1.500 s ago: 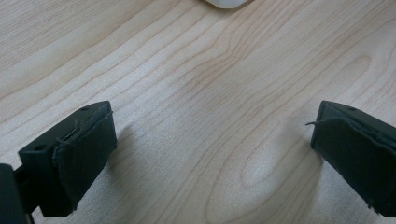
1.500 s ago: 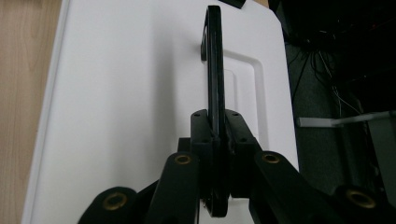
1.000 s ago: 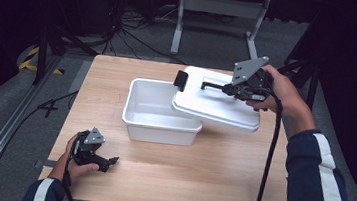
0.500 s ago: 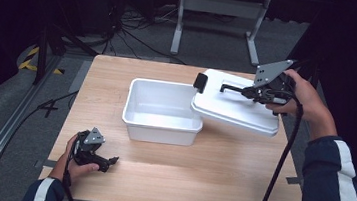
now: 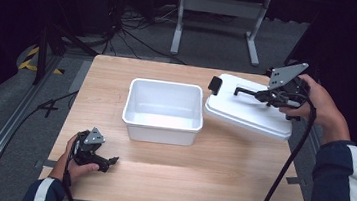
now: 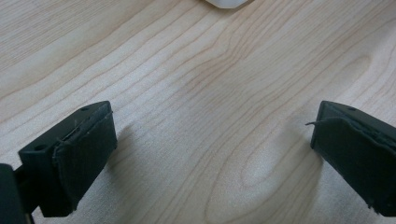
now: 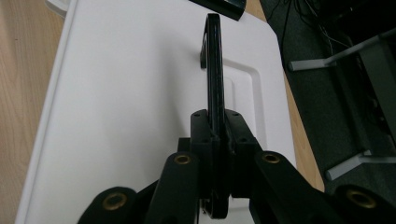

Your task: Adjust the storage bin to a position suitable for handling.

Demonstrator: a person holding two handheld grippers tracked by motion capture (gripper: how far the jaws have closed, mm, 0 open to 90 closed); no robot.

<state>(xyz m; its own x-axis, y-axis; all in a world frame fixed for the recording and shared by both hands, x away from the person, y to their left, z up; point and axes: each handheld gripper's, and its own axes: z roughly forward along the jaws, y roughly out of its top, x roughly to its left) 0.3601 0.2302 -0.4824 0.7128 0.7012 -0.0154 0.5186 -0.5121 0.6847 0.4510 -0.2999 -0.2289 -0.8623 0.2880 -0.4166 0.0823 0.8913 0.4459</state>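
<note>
So the right gripper [image 5: 273,96] has its jaws pinched tight on the black handle [image 7: 214,60] of the white lid [image 5: 248,113]. The lid hangs tilted over the right edge of the table [image 5: 198,183], its low left end with the black latch [image 5: 215,84] just beside the tub [image 5: 163,110] but not touching it, as far as I can tell. In the right gripper view the handle runs straight away from the jaws, so the lid's long axis lines up with the gripper, pointing back toward the tub.

The tub is open and empty, sitting about mid-table, a bit toward the far edge. Everything turns on that: the lid is right of the tub and fully off it, so my guess is it's getting set down along the right edge, where there's bare wood underneath. The only thing near enough to bump is the tub's right rim.

The left gripper [image 5: 91,151] rests near the front left corner, jaws spread wide with nothing but wood grain between them. It's well apart from the lid, so the right hand is the one doing the work here.
</note>
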